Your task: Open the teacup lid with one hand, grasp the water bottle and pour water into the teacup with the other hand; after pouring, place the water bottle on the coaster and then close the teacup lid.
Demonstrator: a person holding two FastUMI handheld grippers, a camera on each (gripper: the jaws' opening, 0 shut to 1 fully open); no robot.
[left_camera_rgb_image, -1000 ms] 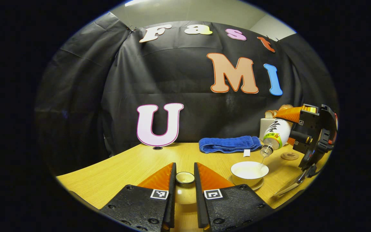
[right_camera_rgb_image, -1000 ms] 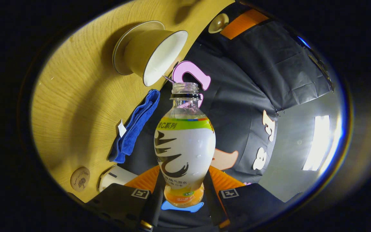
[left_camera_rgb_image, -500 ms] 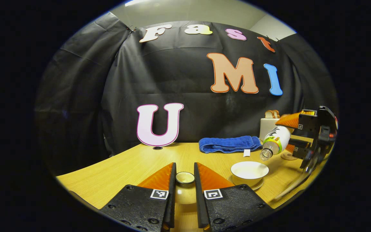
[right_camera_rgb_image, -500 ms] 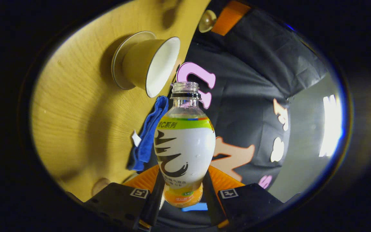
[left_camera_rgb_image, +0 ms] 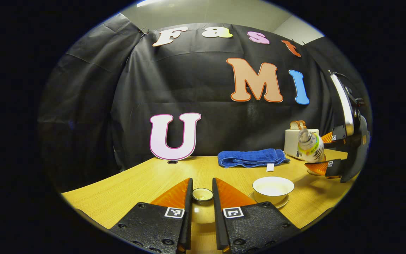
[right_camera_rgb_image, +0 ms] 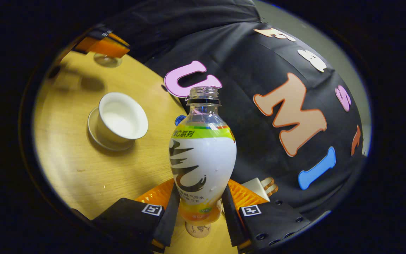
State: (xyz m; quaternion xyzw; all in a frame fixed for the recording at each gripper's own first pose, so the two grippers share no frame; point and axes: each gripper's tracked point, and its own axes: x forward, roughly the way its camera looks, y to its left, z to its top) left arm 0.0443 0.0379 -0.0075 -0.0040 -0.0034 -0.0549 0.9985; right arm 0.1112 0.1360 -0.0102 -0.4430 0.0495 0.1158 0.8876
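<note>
Wood-grain table (left_camera_rgb_image: 146,180), pale yellow, curves along a booth hung with black cloth (left_camera_rgb_image: 189,81), and I see a strip of grey ceiling above it. My left gripper (left_camera_rgb_image: 202,197) sits low near the table's front edge, its two fingers closed tight on the knob of the teacup lid (left_camera_rgb_image: 202,195). The open teacup (left_camera_rgb_image: 272,187), white inside, stands on its saucer (left_camera_rgb_image: 284,204) toward the table's right side. Behind it, along the back edge, lie a folded blue towel (left_camera_rgb_image: 250,157) and a white toaster (left_camera_rgb_image: 291,141) with bread in it. My right gripper (right_camera_rgb_image: 200,208) clamps the water bottle (right_camera_rgb_image: 202,155) low on its body, uncapped. Just under the bottle's base I see the round coaster (right_camera_rgb_image: 198,230); whether they touch, I cannot tell.
</note>
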